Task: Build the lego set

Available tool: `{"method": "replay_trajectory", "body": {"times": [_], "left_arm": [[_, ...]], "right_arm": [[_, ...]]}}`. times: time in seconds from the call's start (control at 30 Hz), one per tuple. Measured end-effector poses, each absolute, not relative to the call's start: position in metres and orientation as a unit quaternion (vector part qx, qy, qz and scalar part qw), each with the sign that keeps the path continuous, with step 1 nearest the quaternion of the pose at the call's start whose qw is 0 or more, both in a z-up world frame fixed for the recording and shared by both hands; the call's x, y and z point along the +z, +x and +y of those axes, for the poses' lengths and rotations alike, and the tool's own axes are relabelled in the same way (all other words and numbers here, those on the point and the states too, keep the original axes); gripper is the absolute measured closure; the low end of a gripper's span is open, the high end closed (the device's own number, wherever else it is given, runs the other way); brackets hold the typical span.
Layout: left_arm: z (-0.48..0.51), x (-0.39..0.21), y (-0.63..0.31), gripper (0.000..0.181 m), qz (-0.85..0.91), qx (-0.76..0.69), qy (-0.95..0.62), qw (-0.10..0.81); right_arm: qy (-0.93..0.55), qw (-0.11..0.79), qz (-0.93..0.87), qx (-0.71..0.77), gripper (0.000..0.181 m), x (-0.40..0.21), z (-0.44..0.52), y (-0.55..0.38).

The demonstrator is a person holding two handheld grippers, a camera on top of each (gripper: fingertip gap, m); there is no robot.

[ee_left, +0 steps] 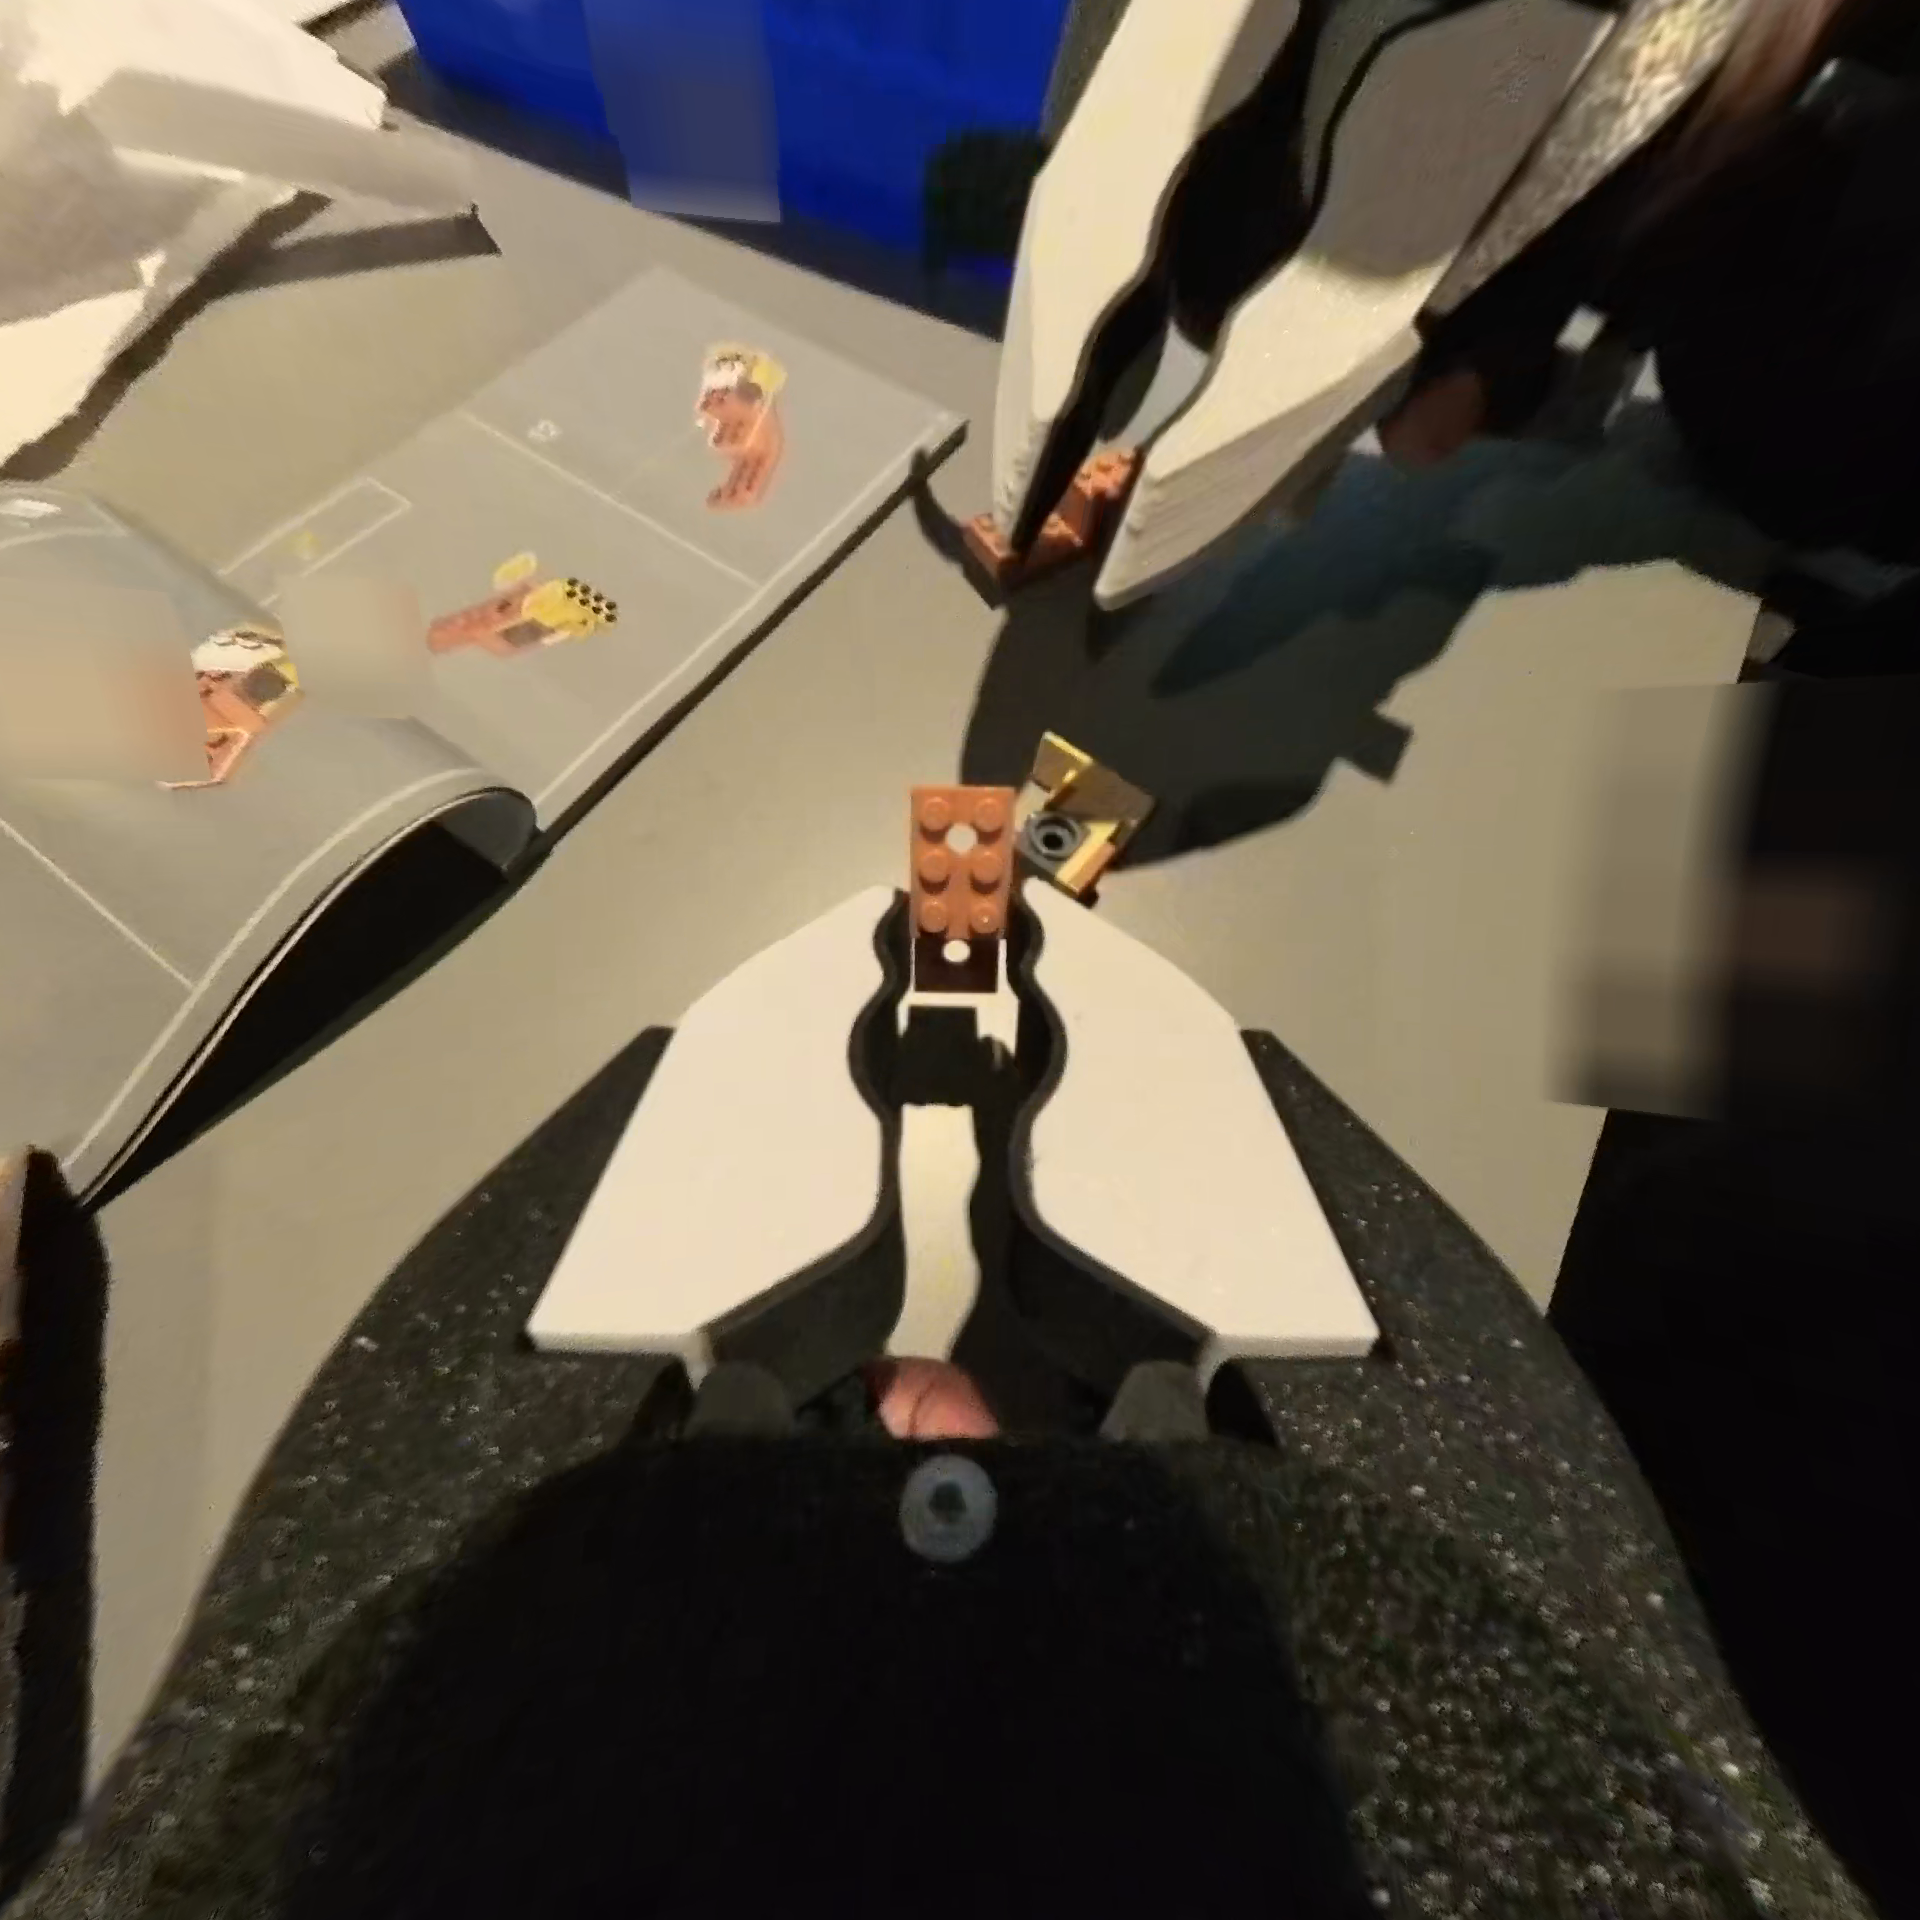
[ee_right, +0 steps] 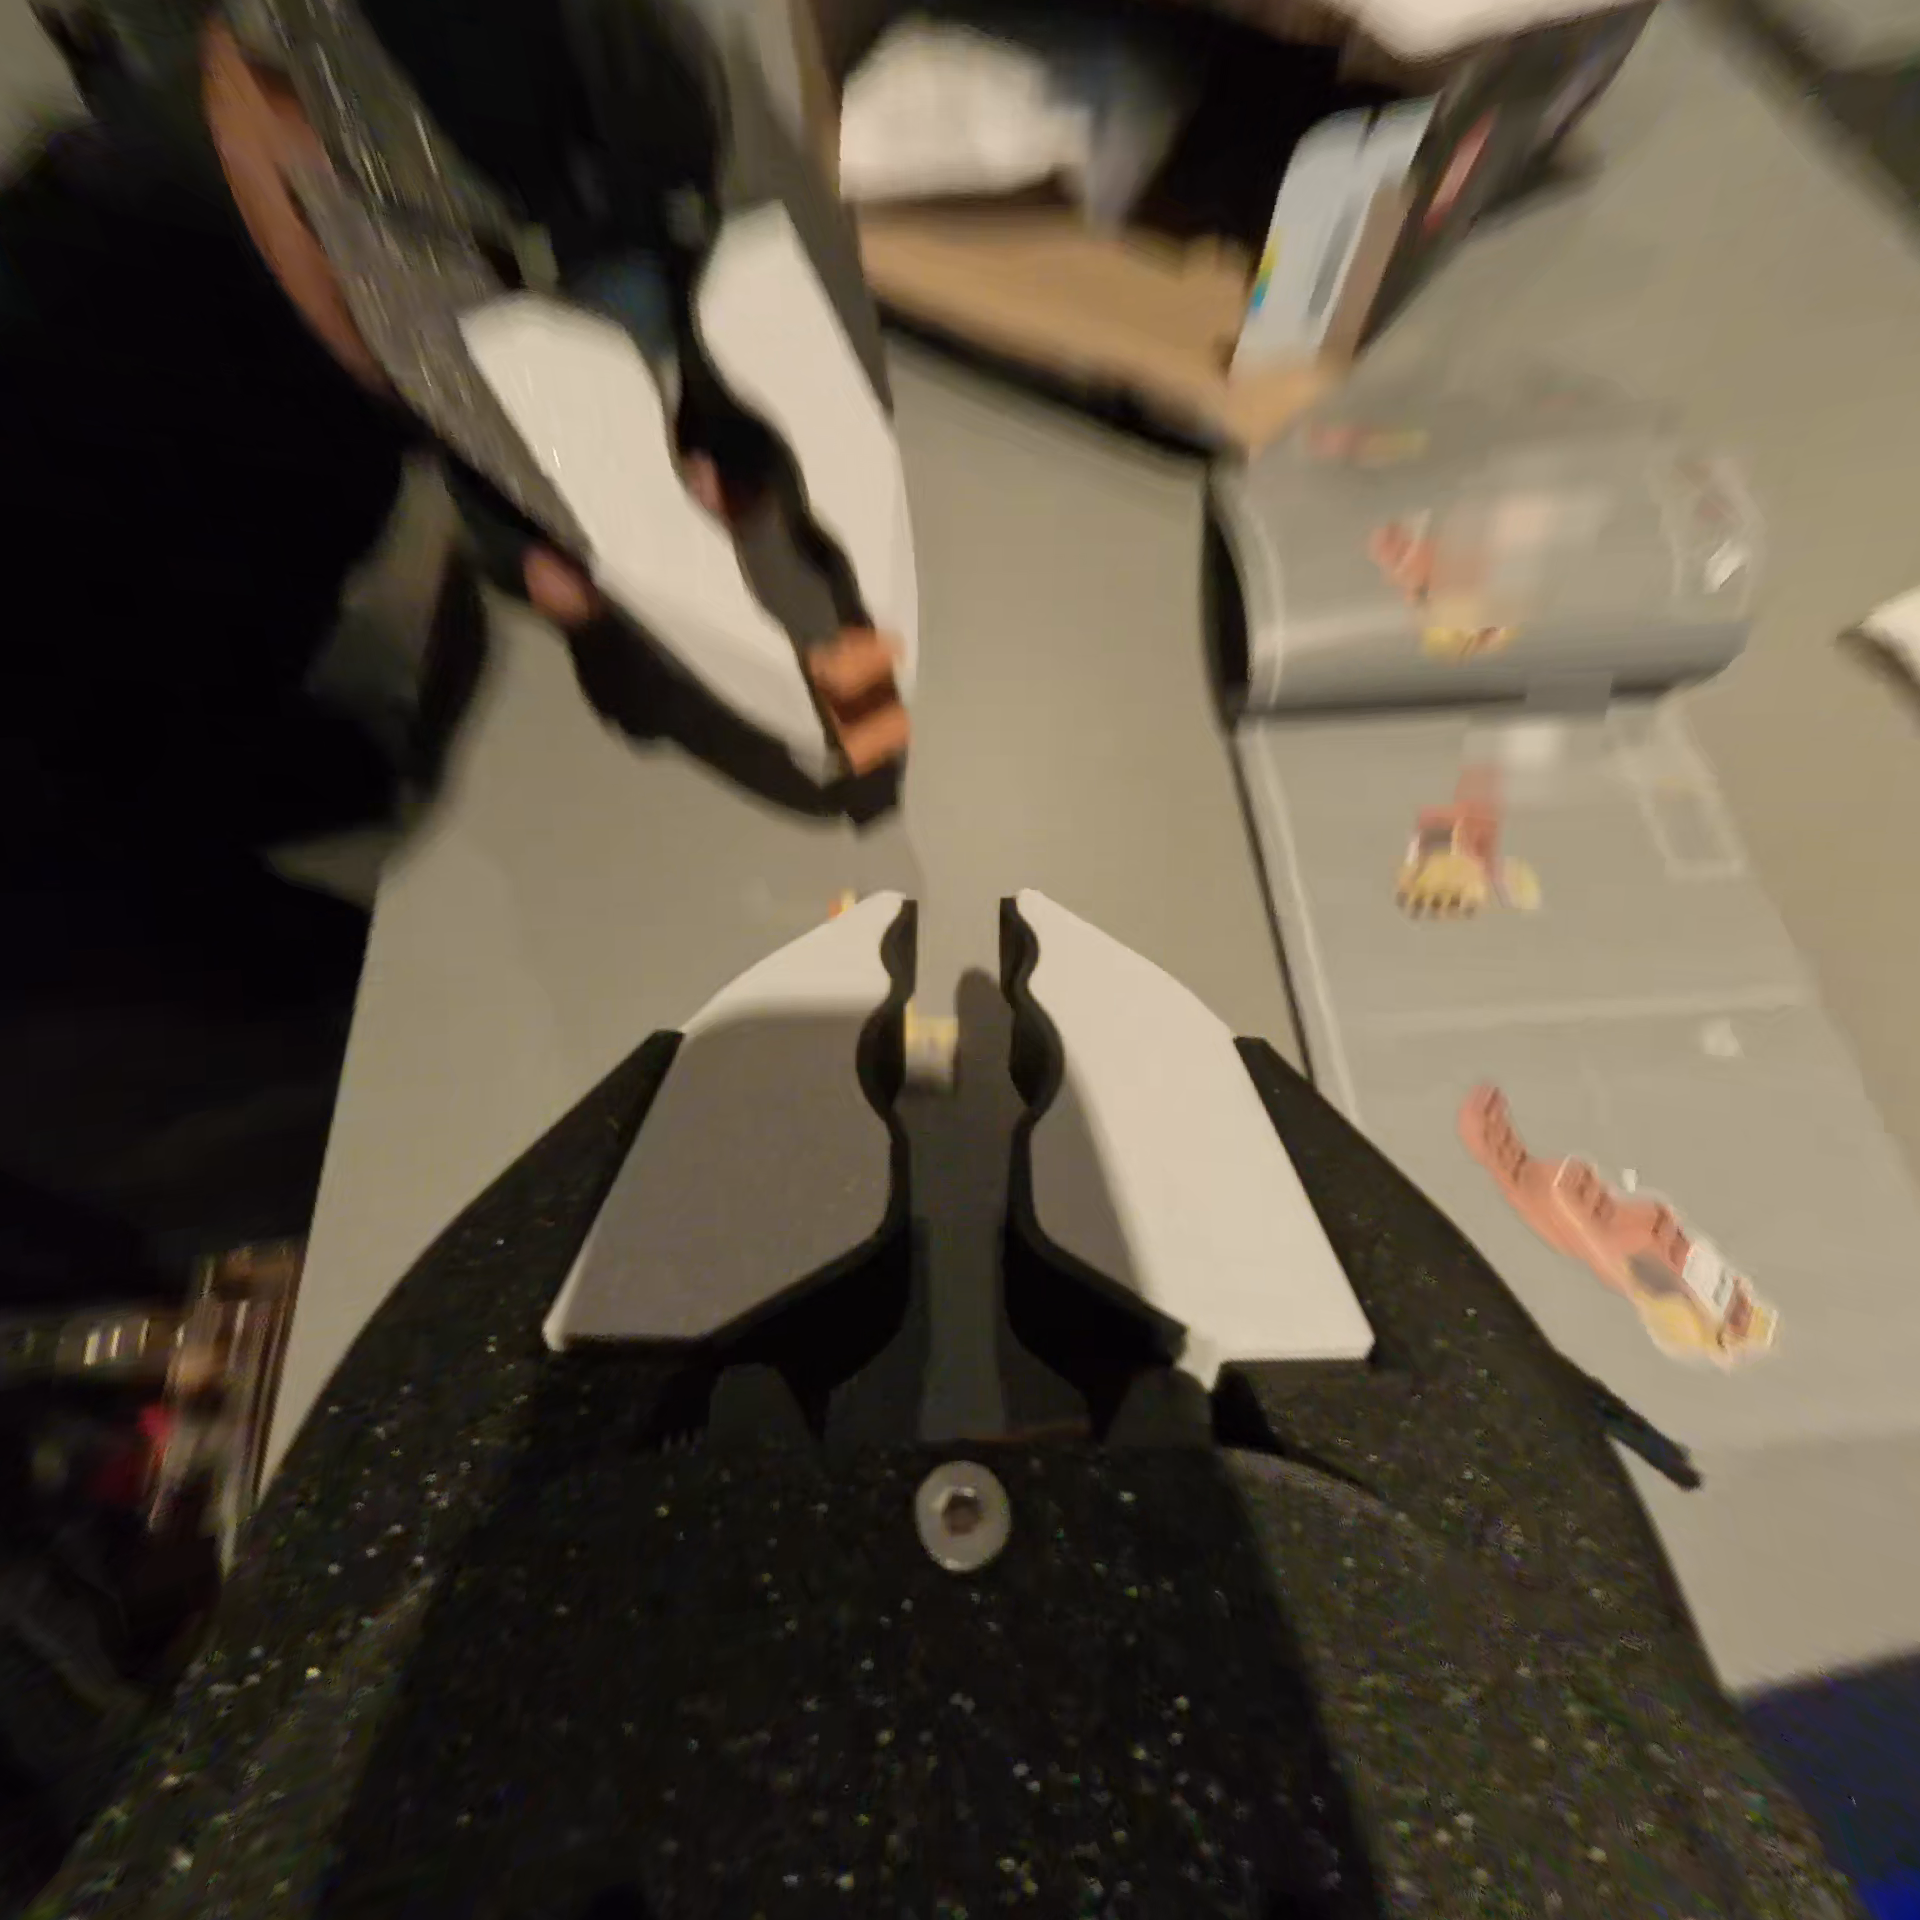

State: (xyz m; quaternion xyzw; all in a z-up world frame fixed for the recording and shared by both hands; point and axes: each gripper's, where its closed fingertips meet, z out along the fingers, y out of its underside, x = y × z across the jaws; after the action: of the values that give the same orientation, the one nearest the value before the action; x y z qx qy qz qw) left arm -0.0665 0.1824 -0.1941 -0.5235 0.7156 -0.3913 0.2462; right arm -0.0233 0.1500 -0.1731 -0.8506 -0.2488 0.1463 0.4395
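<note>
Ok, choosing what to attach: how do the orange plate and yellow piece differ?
The orange plate is flat and single-coloured; the yellow piece is chunkier, with a dark grey part. The plate is clamped in the left tongs; the yellow piece lies loose on the table. Both are lego.

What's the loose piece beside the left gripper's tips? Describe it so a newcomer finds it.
On the grey table, right of the open instruction booklet, the left gripper holds an orange studded plate. Just right of that plate's far end lies a small loose piece. It is yellow-tan with a dark grey round stud, while the plate is plain orange.
</note>
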Motion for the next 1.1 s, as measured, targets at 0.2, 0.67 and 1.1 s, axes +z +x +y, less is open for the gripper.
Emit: {"method": "replay_trajectory", "body": {"times": [0.2, 0.67, 1.1], "left_arm": [[0.176, -0.203, -0.069, 0.165, 0.730, -0.383, -0.519, 0.226], [0.173, -0.211, -0.068, 0.165, 0.737, -0.378, -0.518, 0.214], [0.167, -0.218, -0.072, 0.165, 0.748, -0.363, -0.520, 0.194]], "right_arm": [[-0.887, 0.367, -0.238, 0.150, 0.149, -0.200, 0.139, -0.025], [-0.884, 0.336, -0.318, 0.068, 0.149, -0.226, 0.141, -0.041], [-0.647, 0.400, -0.582, -0.287, 0.149, -0.209, 0.154, -0.035]]}}
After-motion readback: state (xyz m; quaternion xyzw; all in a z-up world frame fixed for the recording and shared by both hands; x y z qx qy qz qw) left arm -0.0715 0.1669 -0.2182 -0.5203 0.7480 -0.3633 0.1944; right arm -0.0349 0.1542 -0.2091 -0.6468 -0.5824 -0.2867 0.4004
